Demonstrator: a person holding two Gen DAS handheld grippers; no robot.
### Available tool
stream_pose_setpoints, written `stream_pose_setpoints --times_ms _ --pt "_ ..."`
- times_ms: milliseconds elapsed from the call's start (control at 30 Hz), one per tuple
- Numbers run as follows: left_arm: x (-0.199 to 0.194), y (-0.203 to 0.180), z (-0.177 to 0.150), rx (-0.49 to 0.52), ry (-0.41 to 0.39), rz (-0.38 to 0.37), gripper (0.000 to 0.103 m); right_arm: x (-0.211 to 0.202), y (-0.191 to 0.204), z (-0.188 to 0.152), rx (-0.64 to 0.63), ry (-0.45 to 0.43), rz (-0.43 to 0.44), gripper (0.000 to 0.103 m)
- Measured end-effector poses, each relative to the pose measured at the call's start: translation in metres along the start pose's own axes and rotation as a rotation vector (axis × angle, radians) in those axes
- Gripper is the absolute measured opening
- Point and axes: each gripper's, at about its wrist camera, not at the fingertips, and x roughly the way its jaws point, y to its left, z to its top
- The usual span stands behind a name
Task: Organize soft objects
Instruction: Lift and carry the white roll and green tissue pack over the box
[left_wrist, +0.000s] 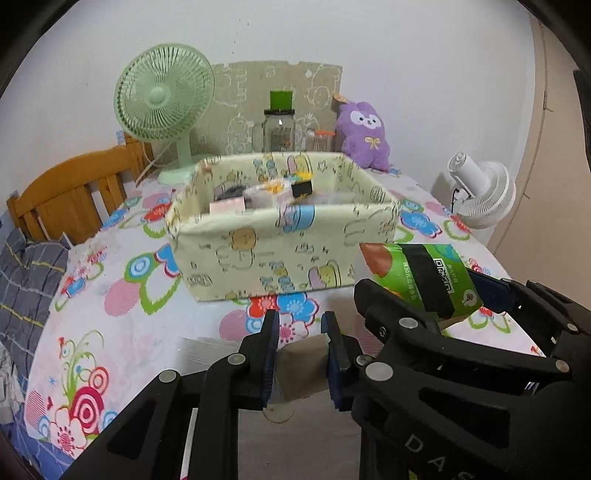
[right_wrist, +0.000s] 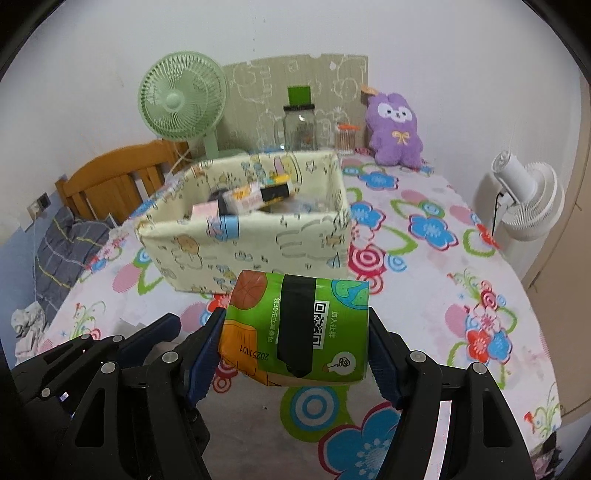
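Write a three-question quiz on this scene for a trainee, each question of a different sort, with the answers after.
1. True or false: the right tool holds the green tissue pack above the tablecloth.
2. Multiple choice: where is the fabric bin relative to the held pack in the right wrist view? A) behind it, farther along the table B) under it C) to its right
3. Fill in: the plush toy at the back of the table is ____ in colour.

Key: 1 true. 2 A. 3 purple.

Note for the trainee: the left tool stands open and holds nothing.
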Motion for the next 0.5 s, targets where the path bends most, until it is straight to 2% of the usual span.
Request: stream_pose_setpoints --times_ms 500 --pt "-0.032 -0.007 0.028 0.023 -0.1 0.013 0.022 -0.034 0.005 0.03 -0.061 -0.114 0.011 0.073"
